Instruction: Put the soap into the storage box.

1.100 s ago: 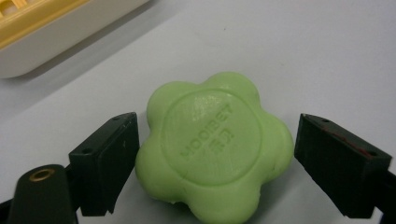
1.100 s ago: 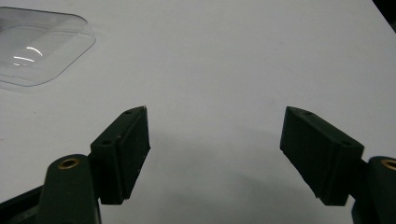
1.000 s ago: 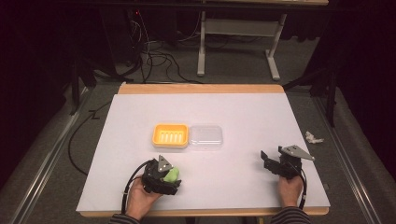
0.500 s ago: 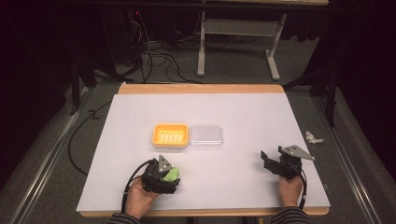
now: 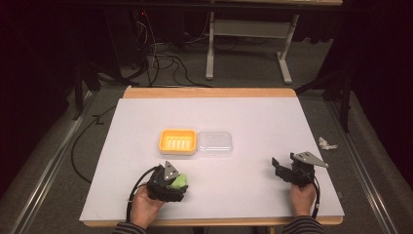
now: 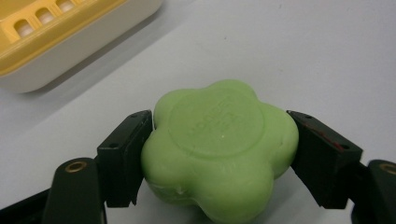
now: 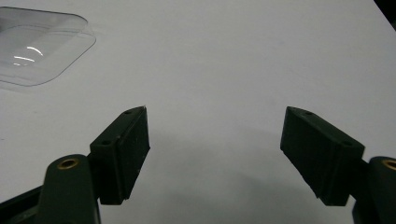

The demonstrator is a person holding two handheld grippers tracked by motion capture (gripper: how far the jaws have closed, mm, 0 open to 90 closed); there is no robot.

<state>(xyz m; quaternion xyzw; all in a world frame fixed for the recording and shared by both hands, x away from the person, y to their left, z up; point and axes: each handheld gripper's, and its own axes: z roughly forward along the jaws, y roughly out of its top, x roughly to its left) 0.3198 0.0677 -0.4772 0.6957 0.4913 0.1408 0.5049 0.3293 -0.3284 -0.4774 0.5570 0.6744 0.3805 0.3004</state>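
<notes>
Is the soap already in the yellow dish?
No, the green soap sits on the table between the left claw's jaws, with the yellow dish apart from it.

Light falls on the white table (image 5: 253, 126) from overhead, leaving the floor around it dark and grainy (deepest at nine and three o'clock). The clear lid (image 7: 32, 44) carries small glare streaks. Soft shadow pools under the green soap (image 6: 219, 144); near jaws blur slightly.
</notes>
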